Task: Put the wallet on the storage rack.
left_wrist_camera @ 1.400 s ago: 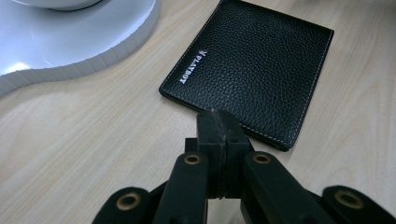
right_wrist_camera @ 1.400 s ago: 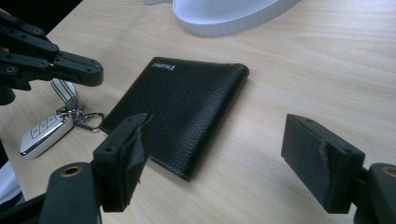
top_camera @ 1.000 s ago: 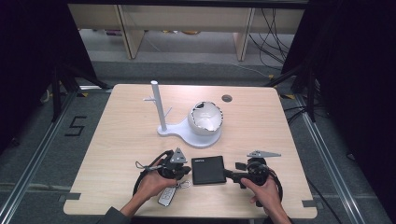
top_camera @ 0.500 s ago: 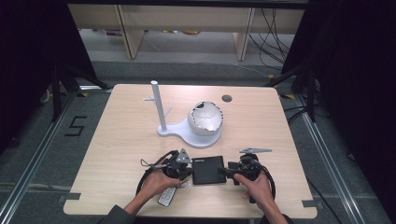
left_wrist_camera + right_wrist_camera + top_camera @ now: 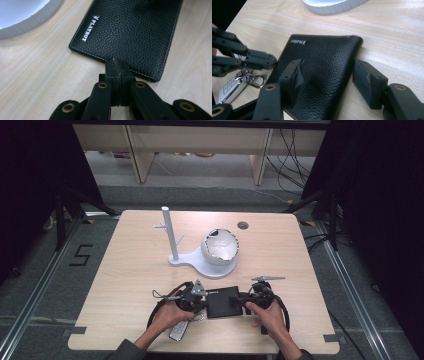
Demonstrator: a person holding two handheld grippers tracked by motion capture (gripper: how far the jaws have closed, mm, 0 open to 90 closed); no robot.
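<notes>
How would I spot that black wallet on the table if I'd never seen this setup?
Start at the white stand mid-table, then come toward the person's edge. The wallet lies flat between the two hands, a black pebbled-leather rectangle with pale stitching and a small white logo, unlike the silver car key beside it.

black leather wallet, flat (closed), near table edge

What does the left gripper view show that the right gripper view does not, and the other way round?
Left gripper view: the left gripper from behind, fingers shut, tips at the stitched edge of the wallet. Right gripper view: the right gripper, fingers open on either side of the wallet, and a car key on a ring. Both: the black wallet, the white base, the wooden table.
</notes>
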